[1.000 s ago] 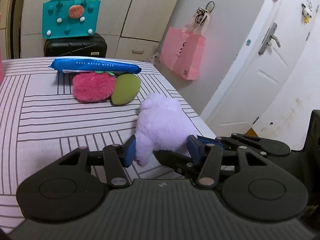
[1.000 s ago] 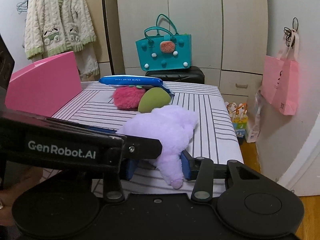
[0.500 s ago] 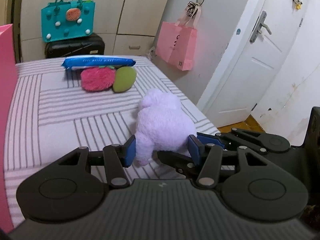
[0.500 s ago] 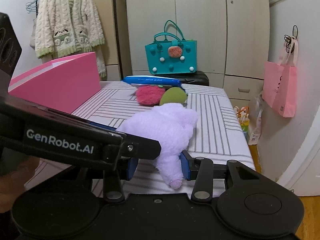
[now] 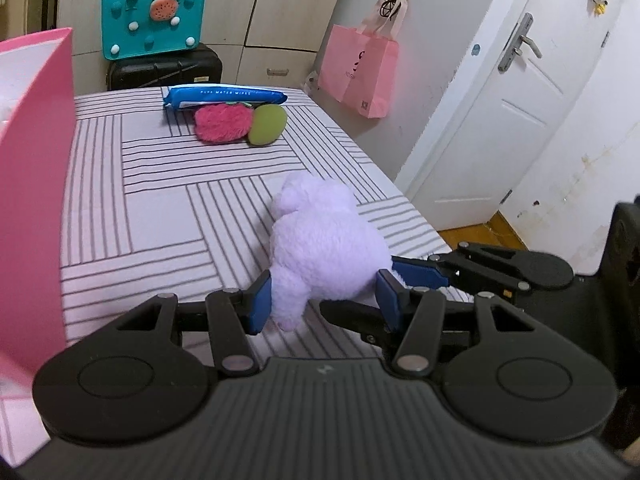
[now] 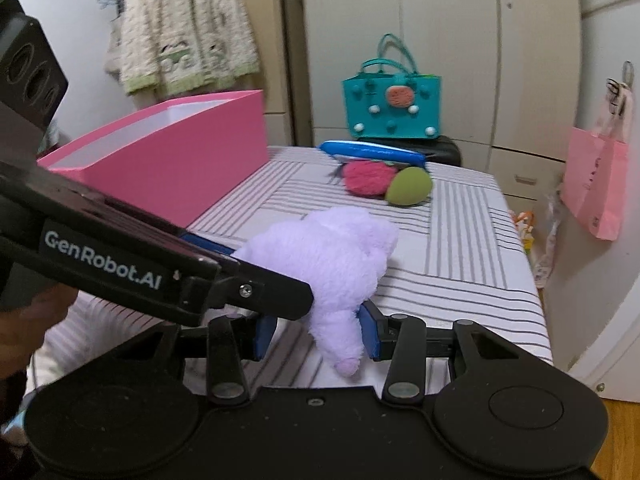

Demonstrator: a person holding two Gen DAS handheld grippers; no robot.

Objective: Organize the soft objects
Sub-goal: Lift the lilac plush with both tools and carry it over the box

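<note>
- The striped bed (image 5: pixel 168 200) is the landmark, and everything here sits on it or just off its edges.
- One open pink box (image 6: pixel 176 160) stands on the bed's left side; its white inside shows, but I cannot tell what it holds.
- One teal handbag (image 5: pixel 154 20) sits on a black case (image 5: pixel 164 68) past the bed's far end; one pink paper bag (image 5: pixel 362 70) hangs on the wall off the bed's right.
- One purple plush toy (image 5: pixel 324 248) is at the bed's near right part, gripped from both sides.
- The left gripper (image 5: pixel 322 300) and the right gripper (image 6: pixel 316 334) are each partly closed, blue pads pressing the plush.
- At the bed's far end: one blue wipes pack (image 5: pixel 224 96), one pink fuzzy toy (image 5: pixel 222 122), one green egg-shaped toy (image 5: pixel 268 125), all touching.
</note>
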